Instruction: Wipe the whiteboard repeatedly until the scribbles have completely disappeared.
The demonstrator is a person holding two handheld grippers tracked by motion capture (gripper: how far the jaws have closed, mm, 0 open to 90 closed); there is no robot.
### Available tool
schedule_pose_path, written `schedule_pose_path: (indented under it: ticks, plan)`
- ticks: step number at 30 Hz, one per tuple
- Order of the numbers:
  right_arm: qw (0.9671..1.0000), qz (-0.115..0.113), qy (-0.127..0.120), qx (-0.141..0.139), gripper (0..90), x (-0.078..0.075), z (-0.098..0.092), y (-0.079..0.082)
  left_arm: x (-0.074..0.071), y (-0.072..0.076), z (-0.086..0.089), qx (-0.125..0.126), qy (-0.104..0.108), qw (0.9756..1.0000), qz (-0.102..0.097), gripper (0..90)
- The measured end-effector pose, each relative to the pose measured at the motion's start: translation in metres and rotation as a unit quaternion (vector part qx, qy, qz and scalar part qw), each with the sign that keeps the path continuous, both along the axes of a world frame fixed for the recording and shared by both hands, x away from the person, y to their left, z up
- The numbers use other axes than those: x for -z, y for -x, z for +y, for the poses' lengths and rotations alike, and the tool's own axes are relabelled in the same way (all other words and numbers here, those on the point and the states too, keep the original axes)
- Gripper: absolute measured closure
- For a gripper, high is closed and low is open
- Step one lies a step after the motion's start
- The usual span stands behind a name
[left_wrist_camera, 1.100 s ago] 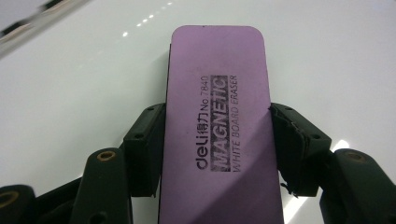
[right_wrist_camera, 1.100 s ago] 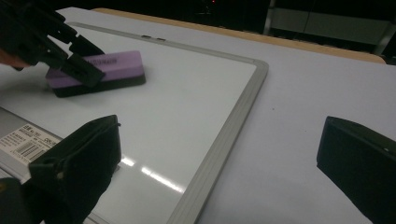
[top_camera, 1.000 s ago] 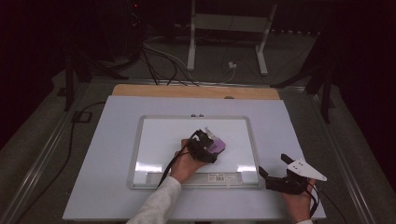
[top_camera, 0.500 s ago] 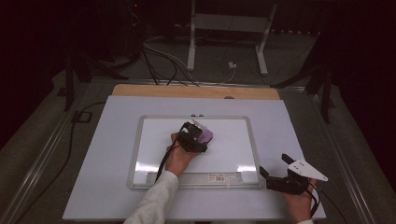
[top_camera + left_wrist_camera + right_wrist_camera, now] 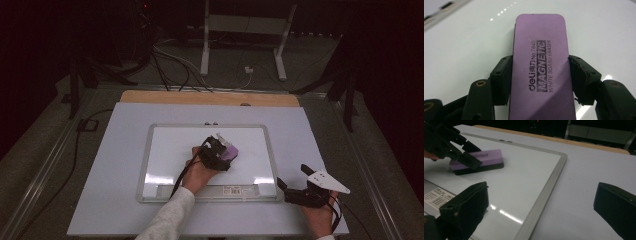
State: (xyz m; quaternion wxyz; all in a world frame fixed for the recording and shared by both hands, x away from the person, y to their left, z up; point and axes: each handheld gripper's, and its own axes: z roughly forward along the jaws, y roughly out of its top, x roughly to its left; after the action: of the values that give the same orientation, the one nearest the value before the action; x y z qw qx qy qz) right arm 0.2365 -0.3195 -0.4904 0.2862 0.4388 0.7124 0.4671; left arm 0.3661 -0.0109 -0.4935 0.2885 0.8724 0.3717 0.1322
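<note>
Purple slab of an eraser [image 5: 541, 72], black felt beneath, printed "MAGNETIC WHITE BOARD ERASER", lying flat on the whiteboard [image 5: 165, 150] at centre frame of the high view. Clamped along both long sides by the left gripper [image 5: 540, 80], jaws narrow. Lower right, right gripper [image 5: 541, 207] spread wide, holding nothing, over the board's frame edge.

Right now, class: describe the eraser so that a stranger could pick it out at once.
Find the whiteboard on the pale table. On its white surface lies the eraser, clamped by the left gripper. It alone is purple, printed "MAGNETIC WHITE BOARD ERASER".
</note>
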Motion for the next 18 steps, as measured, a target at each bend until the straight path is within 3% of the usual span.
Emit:
schedule_pose_path:
  ticks: [3, 6, 9, 12, 14, 18]
  plan:
    - [1.0000, 0.003, 0.000, 0.001, 0.2, 0.001, -0.002, 0.000, 0.000, -0.010, 0.014, -0.037, -0.006, 0.9993, -0.007, 41.7]
    - [1.0000, 0.002, -0.001, 0.002, 0.2, 0.000, -0.002, 0.001, 0.000, -0.019, 0.028, -0.076, -0.017, 0.9968, -0.015, 41.7]
    - [1.0000, 0.001, -0.001, 0.002, 0.2, 0.000, -0.003, 0.001, 0.001, -0.029, 0.044, -0.118, -0.017, 0.9927, -0.017, 41.7]
    - [1.0000, 0.001, -0.001, 0.003, 0.2, 0.000, -0.003, 0.001, 0.001, -0.035, 0.058, -0.161, -0.020, 0.9866, -0.015, 41.8]
    - [1.0000, 0.001, 0.000, 0.002, 0.2, 0.000, -0.003, 0.002, -0.001, -0.036, 0.063, -0.172, -0.015, 0.9848, -0.014, 41.8]
    - [1.0000, 0.002, -0.001, 0.003, 0.2, 0.000, -0.003, 0.001, -0.007, -0.033, 0.071, -0.176, 0.010, 0.9843, -0.017, 41.8]
